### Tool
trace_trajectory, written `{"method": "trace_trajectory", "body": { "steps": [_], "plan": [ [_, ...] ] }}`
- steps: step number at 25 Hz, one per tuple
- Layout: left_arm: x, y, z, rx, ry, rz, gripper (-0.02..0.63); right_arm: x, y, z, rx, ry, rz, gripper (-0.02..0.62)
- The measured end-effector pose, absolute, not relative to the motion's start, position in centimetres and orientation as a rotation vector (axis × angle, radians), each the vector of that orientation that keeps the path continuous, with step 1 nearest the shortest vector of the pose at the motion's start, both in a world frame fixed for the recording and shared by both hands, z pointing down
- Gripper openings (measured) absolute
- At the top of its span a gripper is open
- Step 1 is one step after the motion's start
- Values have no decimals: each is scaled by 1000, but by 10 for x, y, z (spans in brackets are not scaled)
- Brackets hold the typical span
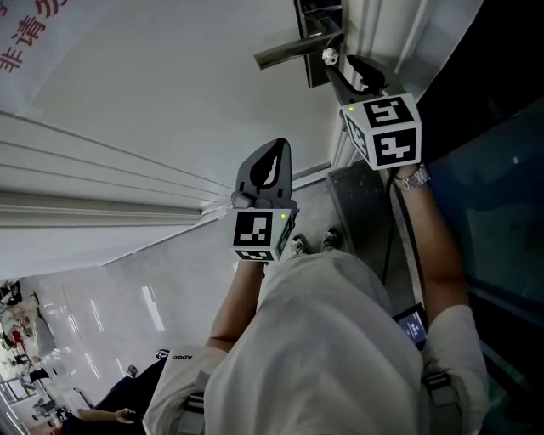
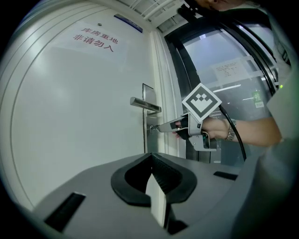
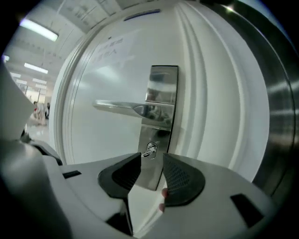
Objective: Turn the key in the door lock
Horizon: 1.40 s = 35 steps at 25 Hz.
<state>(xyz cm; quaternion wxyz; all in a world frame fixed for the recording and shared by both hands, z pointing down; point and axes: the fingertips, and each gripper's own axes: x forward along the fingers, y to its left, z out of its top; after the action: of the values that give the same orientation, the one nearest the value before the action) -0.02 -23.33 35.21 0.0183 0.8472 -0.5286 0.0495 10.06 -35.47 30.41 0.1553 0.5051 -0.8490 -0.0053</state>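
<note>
Right gripper (image 3: 152, 161): jaws apart, pads clear of any surface, gap aimed at the lower part of the lock plate (image 3: 161, 116). Key (image 3: 150, 150): seated in the keyhole low on the plate, just beyond the jaw tips and in line with the gap; neither pad presses on it. Handle (image 3: 121, 107): a level bar reaching from the plate's middle across the door (image 3: 103, 70), above the key.

In the left gripper view, the right gripper (image 2: 170, 126) points level at the plate (image 2: 148, 109), its tips just beside the key (image 2: 153, 127) and under the handle (image 2: 145, 104). A hand (image 2: 217, 128) grips it behind the marker cube (image 2: 201, 103).

Left gripper (image 2: 150, 156): jaws together, nothing between them; it is well apart from the plate, facing the door (image 2: 70, 116). A sign (image 2: 96, 39) with red characters is on the door above and away from the plate.

From the head view, the left gripper (image 1: 270, 161) is well short of the plate (image 1: 319, 25), while the right gripper (image 1: 348, 72) reaches to the key (image 1: 330, 57) beside the handle (image 1: 285, 53).
</note>
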Motion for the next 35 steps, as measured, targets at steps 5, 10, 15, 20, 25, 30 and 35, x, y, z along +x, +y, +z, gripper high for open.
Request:
{"method": "trace_trajectory", "body": {
  "steps": [5,10,15,20,25,30,35],
  "plan": [
    [-2,-231,350,2625,-1653,141,8,95,-356,304,1356,-2157,-482,123],
    [-7,-231,350,2620,-1663,144,8,89,-359,310,1238,-1891,-824,123],
    [-10,-230,352,2609,-1668,147,8,85,-362,311,1155,-1702,-1040,123],
    [-11,-230,352,2603,-1670,141,8,77,-364,315,1091,-1586,-1156,123],
    [-14,-231,353,2597,-1673,136,8,78,-370,315,1081,-1478,-1228,103],
    [-15,-233,356,2597,-1660,139,8,78,-370,316,1108,-1416,-1248,91],
    [-11,-235,355,2606,-1646,130,8,78,-370,314,1155,-1448,-1191,86]
  ]
}}
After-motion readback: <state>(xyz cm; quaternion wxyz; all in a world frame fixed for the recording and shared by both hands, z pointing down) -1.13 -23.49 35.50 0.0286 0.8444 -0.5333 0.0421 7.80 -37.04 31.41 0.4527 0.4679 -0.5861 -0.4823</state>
